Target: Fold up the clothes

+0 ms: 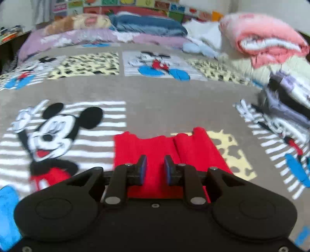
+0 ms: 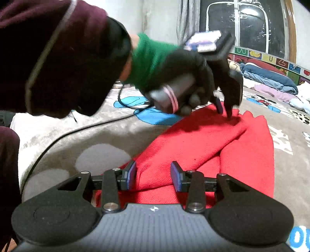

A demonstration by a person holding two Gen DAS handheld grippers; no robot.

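Red garment [image 1: 155,149] lies partly folded on the Mickey blanket [image 1: 147,93], clothes pile [image 1: 286,100] far right; my left gripper [image 1: 155,167] and right gripper [image 2: 154,175] hover parted, holding nothing.

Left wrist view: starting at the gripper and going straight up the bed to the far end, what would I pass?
Left gripper → red garment → Mickey blanket's bare grey stretch → Mickey panel with blue shoes → lilac bedding → blue quilt → colourful picture border.
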